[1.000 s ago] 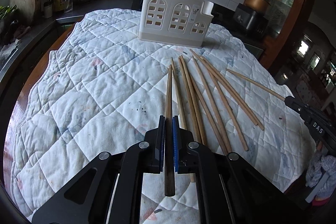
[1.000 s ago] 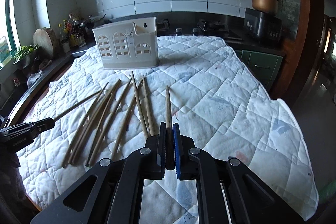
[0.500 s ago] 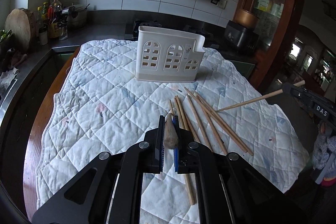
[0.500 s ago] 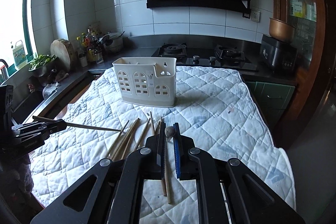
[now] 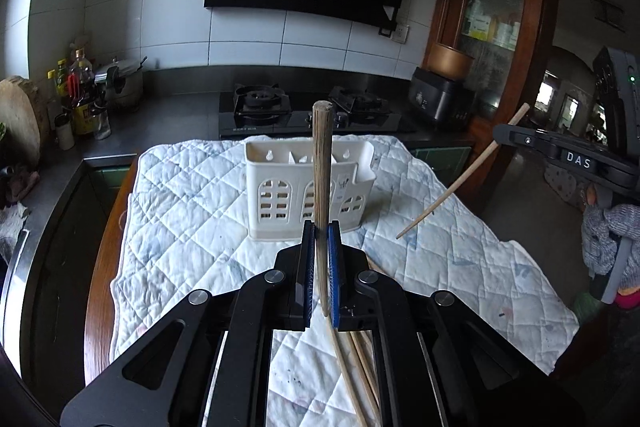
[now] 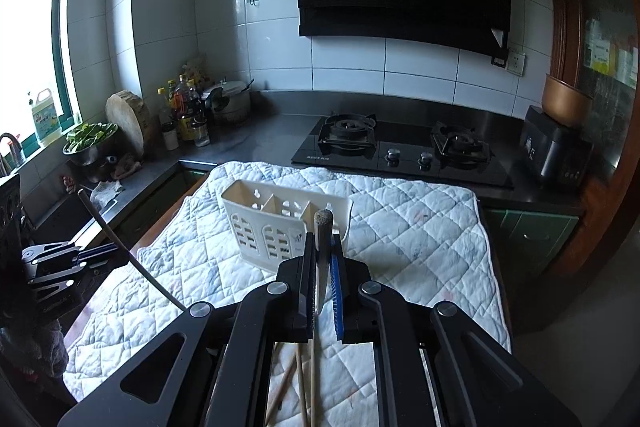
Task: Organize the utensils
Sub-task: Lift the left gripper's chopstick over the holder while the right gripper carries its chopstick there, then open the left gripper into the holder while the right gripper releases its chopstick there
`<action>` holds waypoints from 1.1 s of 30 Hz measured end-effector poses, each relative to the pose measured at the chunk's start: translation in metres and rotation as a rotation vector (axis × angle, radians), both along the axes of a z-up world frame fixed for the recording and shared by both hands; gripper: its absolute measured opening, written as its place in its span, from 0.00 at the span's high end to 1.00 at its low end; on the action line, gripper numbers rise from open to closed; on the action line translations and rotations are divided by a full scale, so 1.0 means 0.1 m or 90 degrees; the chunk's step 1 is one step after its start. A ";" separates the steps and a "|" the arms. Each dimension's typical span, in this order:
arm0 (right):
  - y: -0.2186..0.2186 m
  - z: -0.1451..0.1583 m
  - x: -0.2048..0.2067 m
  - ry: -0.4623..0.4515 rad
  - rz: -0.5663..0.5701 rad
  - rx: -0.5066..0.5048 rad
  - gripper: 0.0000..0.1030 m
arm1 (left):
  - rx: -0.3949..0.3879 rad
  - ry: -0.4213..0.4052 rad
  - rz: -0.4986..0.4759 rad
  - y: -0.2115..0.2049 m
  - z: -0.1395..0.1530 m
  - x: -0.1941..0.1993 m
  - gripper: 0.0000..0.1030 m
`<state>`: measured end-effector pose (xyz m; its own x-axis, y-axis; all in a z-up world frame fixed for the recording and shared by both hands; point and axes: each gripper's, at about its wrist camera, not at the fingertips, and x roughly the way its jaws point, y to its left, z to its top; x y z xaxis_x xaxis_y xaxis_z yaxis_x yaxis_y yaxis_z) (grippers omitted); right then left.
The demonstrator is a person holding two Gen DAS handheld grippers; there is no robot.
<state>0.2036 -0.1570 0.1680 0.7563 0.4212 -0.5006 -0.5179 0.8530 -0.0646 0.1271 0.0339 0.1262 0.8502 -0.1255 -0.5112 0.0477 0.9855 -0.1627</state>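
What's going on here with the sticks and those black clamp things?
A person is tidying chopsticks using two handheld grippers. The left gripper is shut on one chopstick, and the right gripper is shut on another chopstick; both are held in the air above the quilted cloth. The white utensil holder stands ahead with nothing visible inside it. More chopsticks lie on the cloth below.

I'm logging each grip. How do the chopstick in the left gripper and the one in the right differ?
The left gripper clamps its chopstick lower down, so more sticks up above the jaws; the right gripper holds its chopstick nearer the blunt end. Both are wooden, raised off the quilt, thick end up.
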 end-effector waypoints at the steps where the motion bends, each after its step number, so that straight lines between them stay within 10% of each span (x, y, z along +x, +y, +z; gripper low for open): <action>1: 0.04 0.06 0.05 -0.007 -0.003 -0.002 0.93 | 0.000 -0.008 0.001 0.02 0.07 0.04 0.95; 14: 0.47 0.38 0.73 -0.031 -0.015 0.010 0.93 | 0.035 -0.130 0.060 0.14 0.95 0.79 0.95; 33: 0.64 -0.34 1.21 0.048 -0.014 -0.028 0.93 | -0.005 0.021 0.069 0.42 0.05 1.56 0.95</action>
<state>0.3248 -0.0926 0.1336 0.7251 0.3807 -0.5738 -0.5034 0.8616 -0.0645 0.2831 0.0756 0.1312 0.8420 -0.0374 -0.5382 -0.0653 0.9832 -0.1705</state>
